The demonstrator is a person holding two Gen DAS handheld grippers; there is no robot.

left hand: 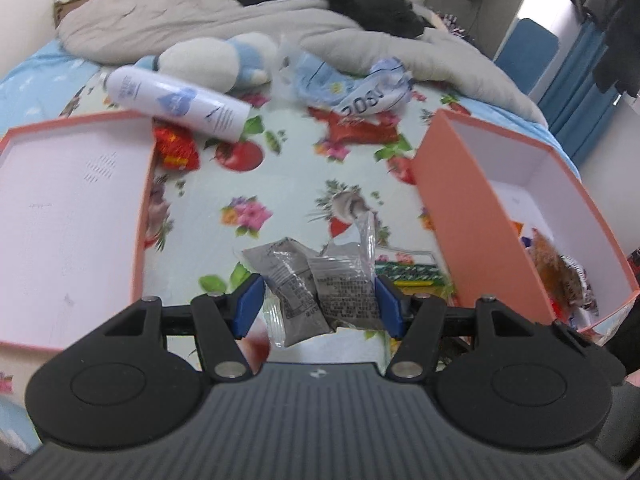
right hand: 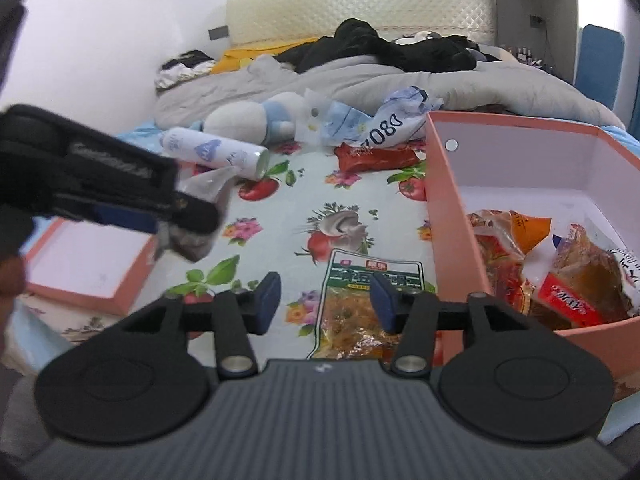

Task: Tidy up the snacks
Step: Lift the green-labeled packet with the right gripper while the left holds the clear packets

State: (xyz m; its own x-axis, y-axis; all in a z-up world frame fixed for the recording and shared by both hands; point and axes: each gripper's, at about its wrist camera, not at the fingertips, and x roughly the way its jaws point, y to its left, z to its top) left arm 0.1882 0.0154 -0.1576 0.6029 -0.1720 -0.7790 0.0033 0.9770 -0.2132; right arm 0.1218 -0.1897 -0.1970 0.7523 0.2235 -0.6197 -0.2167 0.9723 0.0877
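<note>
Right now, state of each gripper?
Left gripper: closed on two grey plastic snack packets.
Right gripper: open, nothing held.

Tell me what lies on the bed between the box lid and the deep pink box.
In the right wrist view, a green snack packet lies on the flowered sheet beside the deep pink box; toward the lid the sheet is bare.

My right tool (right hand: 325, 305) hangs with jaws apart over the green snack packet (right hand: 362, 312) on the bed (right hand: 280, 216) (pads not touching it), beside the pink box (right hand: 452, 216) holding orange snack bags (right hand: 516, 248)
</note>
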